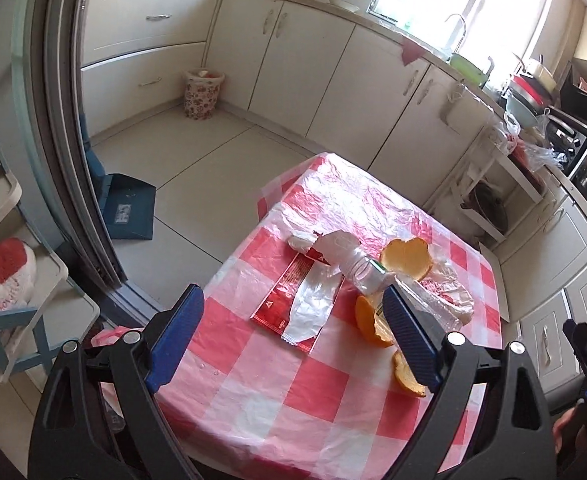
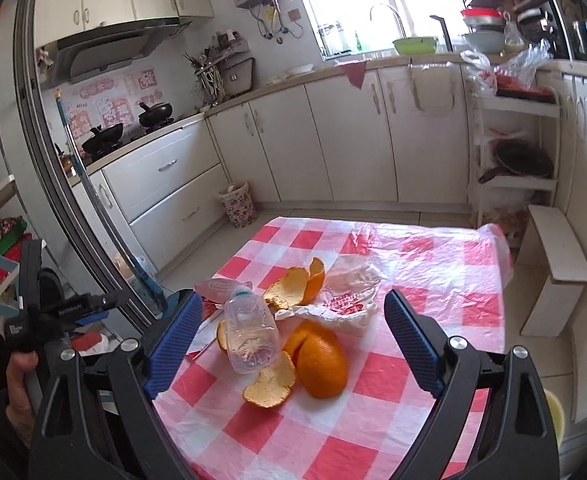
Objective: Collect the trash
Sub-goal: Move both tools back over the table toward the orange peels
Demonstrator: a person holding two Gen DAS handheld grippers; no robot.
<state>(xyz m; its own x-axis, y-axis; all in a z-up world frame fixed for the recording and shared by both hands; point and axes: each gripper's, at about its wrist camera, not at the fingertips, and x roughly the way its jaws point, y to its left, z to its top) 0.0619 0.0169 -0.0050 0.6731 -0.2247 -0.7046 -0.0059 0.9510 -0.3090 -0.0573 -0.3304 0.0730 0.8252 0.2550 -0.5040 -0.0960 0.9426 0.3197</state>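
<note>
Your kitchen runs pale cabinets round the far walls. Ahead of both tongs stands the bench under a red-and-white checked plastic cover. On the floor well beyond the left tongs sits a flowered waste bin with scraps inside. Between the right tongs lie a crushed clear bottle and orange peels, with a crumpled bag bearing red print too small to read just past them. A red wrapper, its writing unreadable, lies between the left tongs. Both tongs stand wide apart, gripping nothing.
</note>
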